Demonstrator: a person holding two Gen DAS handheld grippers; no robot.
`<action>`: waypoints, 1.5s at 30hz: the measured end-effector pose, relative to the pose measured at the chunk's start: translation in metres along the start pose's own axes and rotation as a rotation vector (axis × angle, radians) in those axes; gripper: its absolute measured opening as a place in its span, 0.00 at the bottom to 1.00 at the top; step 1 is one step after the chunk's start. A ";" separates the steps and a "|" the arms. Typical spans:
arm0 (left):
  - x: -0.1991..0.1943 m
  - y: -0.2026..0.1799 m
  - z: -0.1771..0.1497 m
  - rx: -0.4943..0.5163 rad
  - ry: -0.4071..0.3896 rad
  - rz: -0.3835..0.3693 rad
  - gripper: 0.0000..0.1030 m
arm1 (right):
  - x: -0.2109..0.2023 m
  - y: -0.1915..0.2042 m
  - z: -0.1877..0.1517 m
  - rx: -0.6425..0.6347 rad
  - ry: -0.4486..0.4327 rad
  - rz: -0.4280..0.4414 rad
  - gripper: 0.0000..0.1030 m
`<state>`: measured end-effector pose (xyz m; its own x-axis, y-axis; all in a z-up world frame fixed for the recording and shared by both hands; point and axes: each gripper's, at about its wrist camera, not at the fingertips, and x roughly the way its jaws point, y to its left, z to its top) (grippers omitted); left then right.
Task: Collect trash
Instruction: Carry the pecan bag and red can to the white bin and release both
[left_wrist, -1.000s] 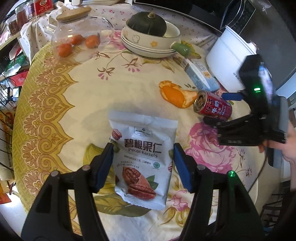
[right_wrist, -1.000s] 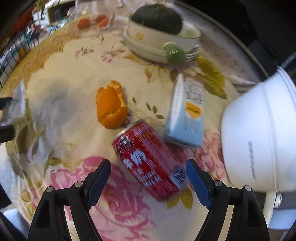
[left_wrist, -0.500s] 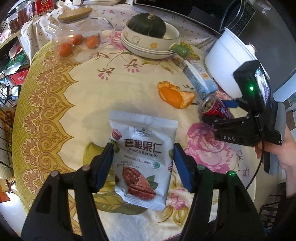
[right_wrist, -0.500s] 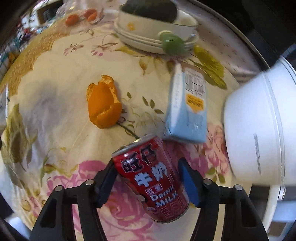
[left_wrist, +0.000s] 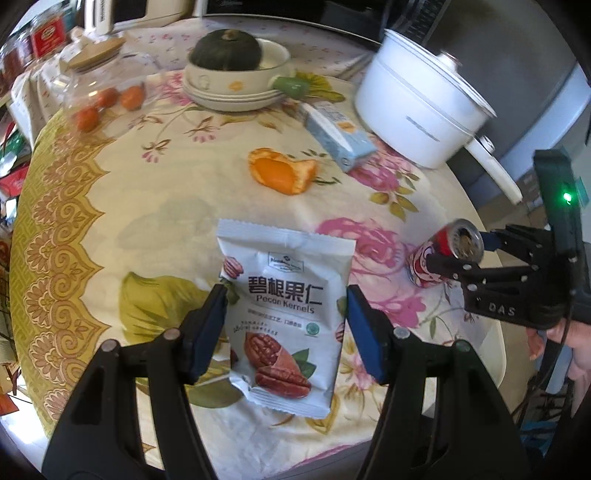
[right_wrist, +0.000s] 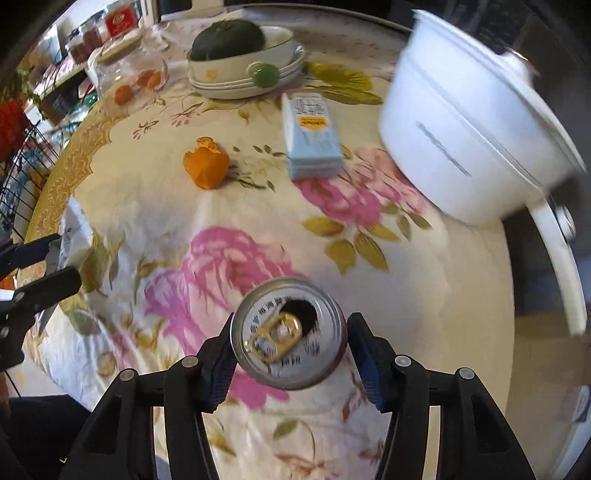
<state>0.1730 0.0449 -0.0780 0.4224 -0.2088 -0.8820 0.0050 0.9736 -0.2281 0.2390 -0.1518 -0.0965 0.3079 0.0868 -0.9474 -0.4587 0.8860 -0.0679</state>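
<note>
A white pecan-kernel snack bag (left_wrist: 284, 314) lies on the flowered tablecloth between the fingers of my left gripper (left_wrist: 286, 328), which is open around it, pads beside its edges. My right gripper (right_wrist: 290, 349) is shut on a red milk-drink can (right_wrist: 290, 339), lifted off the table with its opened top facing the camera; the can also shows in the left wrist view (left_wrist: 443, 254). An orange peel (left_wrist: 282, 173) and a light-blue drink carton (left_wrist: 338, 136) lie further back on the table.
A white electric pot (left_wrist: 424, 110) stands at the right rear. A bowl with a dark green squash (left_wrist: 229, 70) on stacked plates and a glass jar with small oranges (left_wrist: 103, 92) stand at the back. The table edge (left_wrist: 258, 458) runs close below the bag.
My right gripper closed on the red can, lifted it and pulled it back toward the table's right edge, turning its top toward the camera. My left gripper stayed open around the bag.
</note>
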 end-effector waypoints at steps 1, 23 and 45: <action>-0.001 -0.005 -0.002 0.013 -0.001 -0.003 0.63 | -0.007 -0.001 -0.009 0.018 -0.019 0.004 0.56; -0.002 -0.090 -0.035 0.240 -0.049 0.001 0.63 | -0.073 -0.044 -0.141 0.210 -0.170 0.006 0.56; 0.030 -0.239 -0.103 0.576 0.024 -0.160 0.64 | -0.062 -0.143 -0.276 0.466 -0.035 -0.031 0.56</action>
<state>0.0907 -0.2037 -0.0925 0.3556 -0.3528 -0.8655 0.5603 0.8216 -0.1047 0.0555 -0.4092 -0.1142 0.3469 0.0656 -0.9356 -0.0282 0.9978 0.0595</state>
